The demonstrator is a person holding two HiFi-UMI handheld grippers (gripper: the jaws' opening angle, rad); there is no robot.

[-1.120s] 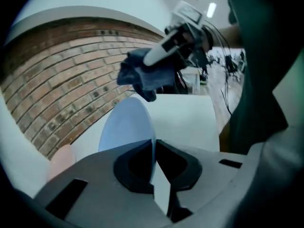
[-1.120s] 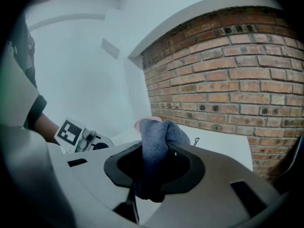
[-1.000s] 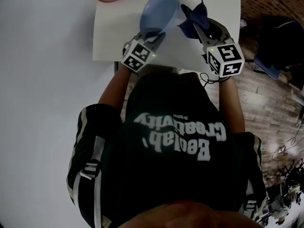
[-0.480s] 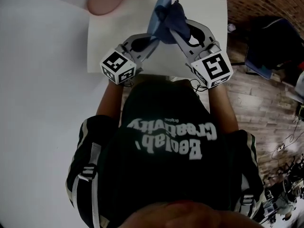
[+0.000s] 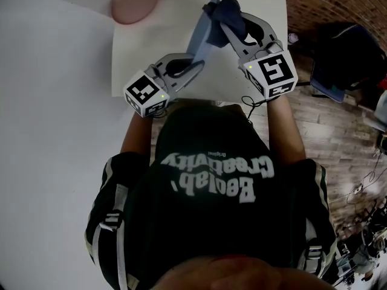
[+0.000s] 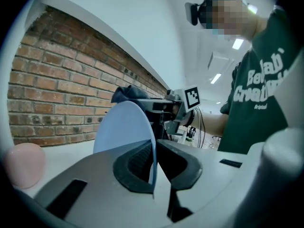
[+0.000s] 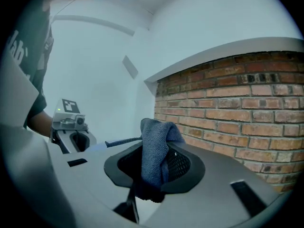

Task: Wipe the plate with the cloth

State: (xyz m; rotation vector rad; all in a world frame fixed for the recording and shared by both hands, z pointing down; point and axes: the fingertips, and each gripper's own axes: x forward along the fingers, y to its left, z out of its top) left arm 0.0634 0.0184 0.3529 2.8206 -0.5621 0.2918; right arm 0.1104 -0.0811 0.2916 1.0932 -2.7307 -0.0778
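While left tool (image 6: 153, 164) clamps plate (image 6: 122, 127), right (image 7: 153, 167) clamps cloth (image 7: 155, 139).

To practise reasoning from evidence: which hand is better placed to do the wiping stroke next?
The right. The right gripper has its jaws shut on the cloth, held beside the top of the plate; the left gripper only clamps that plate on edge, steadying it.

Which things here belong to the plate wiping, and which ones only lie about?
In use:
light blue plate, clamped in the left gripper
dark blue cloth, clamped in the right gripper

Lying about:
pink round object
white sheet
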